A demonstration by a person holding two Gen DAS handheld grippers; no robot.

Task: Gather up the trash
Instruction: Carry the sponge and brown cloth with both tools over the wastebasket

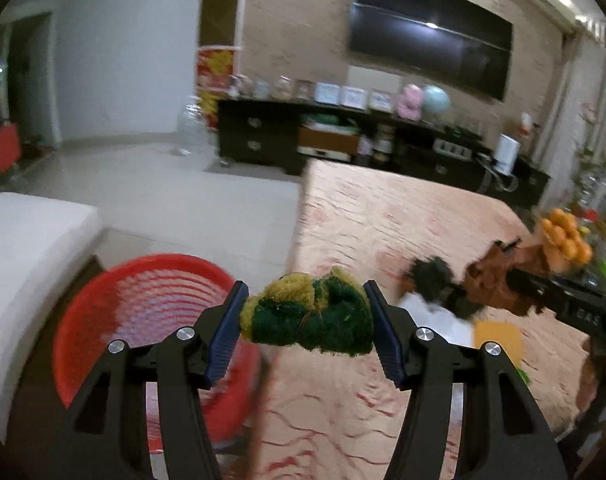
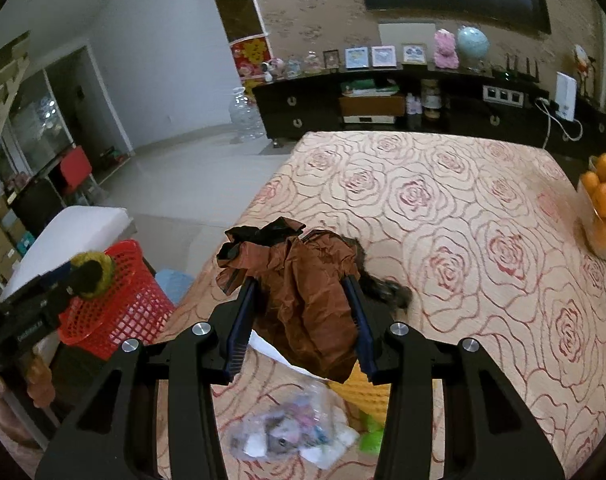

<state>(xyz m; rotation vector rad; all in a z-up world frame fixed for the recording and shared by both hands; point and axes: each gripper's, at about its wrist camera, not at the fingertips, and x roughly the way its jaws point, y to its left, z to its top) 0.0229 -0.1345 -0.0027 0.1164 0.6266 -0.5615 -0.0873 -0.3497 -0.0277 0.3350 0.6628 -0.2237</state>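
The left tongs (image 1: 306, 312) pinch a green-and-yellow scrubber wad (image 1: 309, 314) beside the red basket (image 1: 143, 280). The right tongs (image 2: 301, 320) clamp a crumpled brown wrapper (image 2: 303, 280) above the rose-patterned table (image 2: 483, 240). The lettering on the tongs' bodies is too blurred to read.

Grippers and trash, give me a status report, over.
Left gripper shut on green-yellow scouring pad, near red basket. Right gripper shut on brown wrapper above table. Clear plastic bag remains. Nothing blocking basket.

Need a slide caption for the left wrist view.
Left gripper clamps a green-and-yellow scouring sponge beside the red plastic mesh basket at the rose-patterned table.
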